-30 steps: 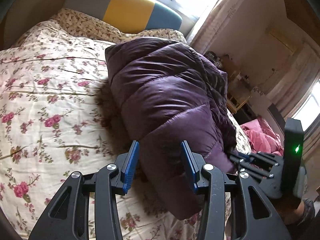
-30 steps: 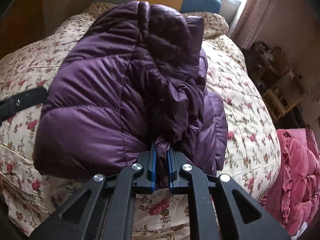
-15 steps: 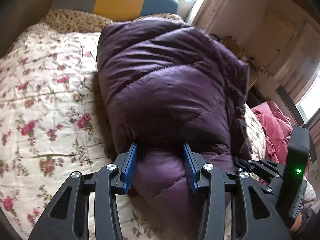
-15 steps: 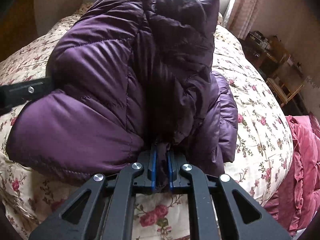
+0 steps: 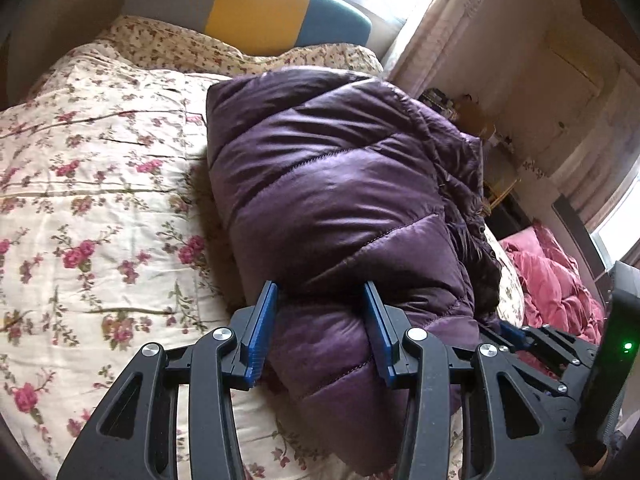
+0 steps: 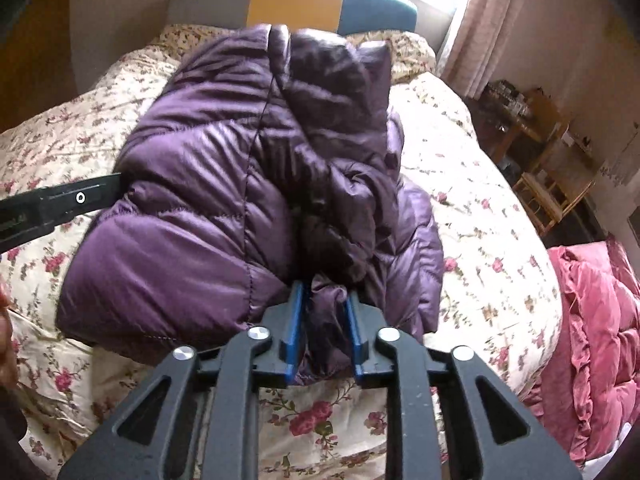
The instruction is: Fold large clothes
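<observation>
My left gripper is spread wide, its blue pads straddling the near end of the purple down jacket. My right gripper has its pads parted around a bunched fold at that end. The folded jacket lies on the floral quilt, with a pink comforter beside the bed.

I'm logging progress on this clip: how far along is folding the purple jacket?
Mostly done: the puffy purple quilted jacket lies in a compact bundle on the floral bedspread. In hand: the right gripper straddles a bunched end, apparently releasing; the left gripper is open around the near edge. Left: letting go, perhaps tidying.
</observation>
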The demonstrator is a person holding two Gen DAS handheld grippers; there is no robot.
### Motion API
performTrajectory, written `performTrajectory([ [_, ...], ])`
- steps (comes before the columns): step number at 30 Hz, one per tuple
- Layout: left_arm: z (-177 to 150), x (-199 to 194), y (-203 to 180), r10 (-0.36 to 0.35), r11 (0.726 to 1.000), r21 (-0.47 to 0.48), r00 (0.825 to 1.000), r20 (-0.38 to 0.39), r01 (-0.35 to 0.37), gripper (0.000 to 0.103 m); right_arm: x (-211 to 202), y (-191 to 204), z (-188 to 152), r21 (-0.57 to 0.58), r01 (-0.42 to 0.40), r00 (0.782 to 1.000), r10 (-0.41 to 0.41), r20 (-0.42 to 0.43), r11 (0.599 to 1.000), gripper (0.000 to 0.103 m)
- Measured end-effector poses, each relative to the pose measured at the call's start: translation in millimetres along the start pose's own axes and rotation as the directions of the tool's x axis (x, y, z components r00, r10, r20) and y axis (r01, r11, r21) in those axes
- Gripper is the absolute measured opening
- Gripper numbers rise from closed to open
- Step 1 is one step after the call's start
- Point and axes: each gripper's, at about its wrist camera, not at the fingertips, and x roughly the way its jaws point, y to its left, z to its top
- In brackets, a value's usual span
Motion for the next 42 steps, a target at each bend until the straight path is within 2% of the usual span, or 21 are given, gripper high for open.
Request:
performTrajectory([
  [2, 3.2, -5.2, 1.5, 0.001, 1.000, -0.008, 1.000, 0.013, -0.001, 0.043, -8.1, -0.3, 3.9, -0.007, 0.008, 1.000, -0.008, 0.018, 1.000, 0.032],
  [5, 9.4, -11.9, 5.3, 0.011, 1.000, -0.016, 0.999, 0.034, -0.010, 0.043, -18.6, 1.0, 10.8, -0.018, 0.020, 0.999, -0.019, 0.045, 1.000, 0.036],
  [12, 30.9, -17.3, 17.3, 0.054, 0.997, -0.052, 0.997, 0.063, -0.051, 0.043, -28.8, 4.5, 32.9, -0.024, 0.078, 0.993, -0.075, 0.094, 0.997, 0.036],
  [17, 49.9, -11.1, 18.3, 0.080, 0.996, -0.044, 0.994, 0.069, -0.077, 0.043, -24.6, 4.4, 59.0, -0.024, 0.163, 0.978, -0.158, 0.139, 0.986, 0.034],
  [21, 65.4, -4.3, 15.4, 0.087, 0.996, -0.034, 0.993, 0.081, -0.084, 0.043, -13.5, 5.2, 79.4, -0.013, 0.193, 0.969, -0.189, 0.159, 0.981, 0.033],
  [27, 83.2, 11.8, 14.1, 0.084, 0.996, -0.025, 0.993, 0.086, -0.082, 0.043, 23.1, -0.2, 105.6, 0.018, 0.213, 0.968, -0.214, 0.132, 0.977, 0.026],
  [30, 90.1, 22.3, 14.1, 0.085, 0.996, -0.027, 0.993, 0.079, -0.083, 0.043, 45.6, -5.3, 109.9, 0.016, 0.219, 0.971, -0.220, 0.090, 0.976, 0.021],
  [34, 94.2, 39.0, 11.6, 0.083, 0.996, -0.022, 0.995, 0.057, -0.082, 0.043, 71.3, -7.7, 104.7, 0.001, 0.220, 0.975, -0.220, 0.040, 0.975, 0.016],
  [42, 86.1, 72.2, -2.9, 0.081, 0.996, 0.040, 0.997, 0.016, -0.081, 0.043, 102.9, -23.1, 83.5, 0.034, 0.202, 0.979, -0.201, -0.017, 0.979, 0.016],
])
